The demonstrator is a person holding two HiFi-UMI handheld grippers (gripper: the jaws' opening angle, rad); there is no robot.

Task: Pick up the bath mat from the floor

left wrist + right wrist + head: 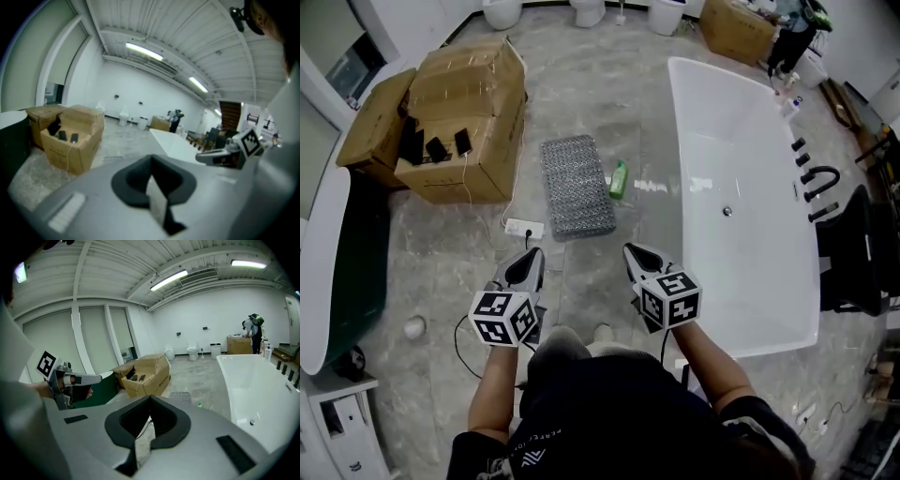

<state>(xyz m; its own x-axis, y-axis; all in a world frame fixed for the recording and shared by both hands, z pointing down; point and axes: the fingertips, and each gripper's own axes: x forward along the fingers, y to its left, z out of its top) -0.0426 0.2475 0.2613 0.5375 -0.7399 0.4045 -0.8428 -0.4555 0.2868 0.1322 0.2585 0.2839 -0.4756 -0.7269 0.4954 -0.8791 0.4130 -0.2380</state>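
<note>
Your left gripper (533,253) has its jaws clenched together with nothing between them. Your right gripper (631,249) is clenched the same way and is also empty. You hold both in the air side by side, pointing forward and downward, and neither touches anything.

The bath mat (577,186) is a grey rectangle with a knobbly surface. It lies flat on the marbled grey floor (581,84) at twelve o'clock from the grippers, its long side running away from you. Neither gripper touches it.

A green bottle (620,179) is just beside the mat's three o'clock edge. A white power strip (524,228) sits by the mat's seven o'clock corner. A long white bathtub (741,141) stands at two o'clock. A cluster of cardboard boxes (473,112) stands at ten o'clock, with small dark devices resting on one of them.
</note>
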